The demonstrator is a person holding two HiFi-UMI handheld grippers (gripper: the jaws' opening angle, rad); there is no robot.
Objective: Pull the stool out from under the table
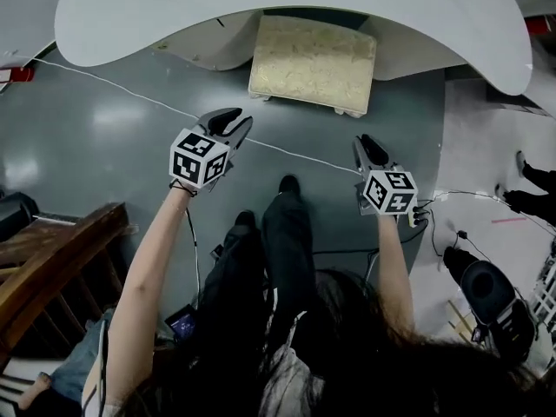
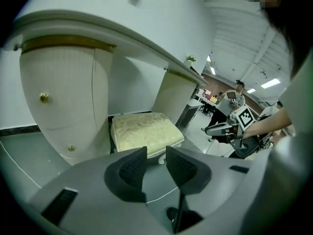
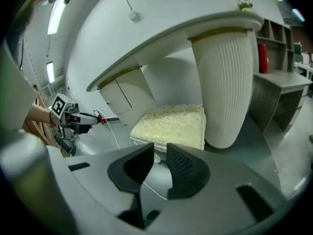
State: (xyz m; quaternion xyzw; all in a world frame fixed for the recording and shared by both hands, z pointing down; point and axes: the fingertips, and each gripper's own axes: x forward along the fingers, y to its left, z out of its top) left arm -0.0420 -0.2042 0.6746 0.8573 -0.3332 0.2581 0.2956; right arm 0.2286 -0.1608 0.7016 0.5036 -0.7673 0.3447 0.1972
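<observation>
I have both tools held out over the grey floor, pointing down and forward at the stool. It stands in the knee recess of the white desk. Its back part is tucked under the desk's curved front edge, and its cream patterned cushion shows in front of that edge. In the right gripper view it sits just beside the ribbed round pedestal on that side.

My left tool is short of the stool's near left corner and apart from it. Its jaws show a narrow gap with nothing between them, only floor behind. My right tool is short of the near right corner, also clear of the stool, with its jaws closed and empty.

A thin white cable runs across the floor between the tools and the stool. A brown wooden piece of furniture is at my left.
</observation>
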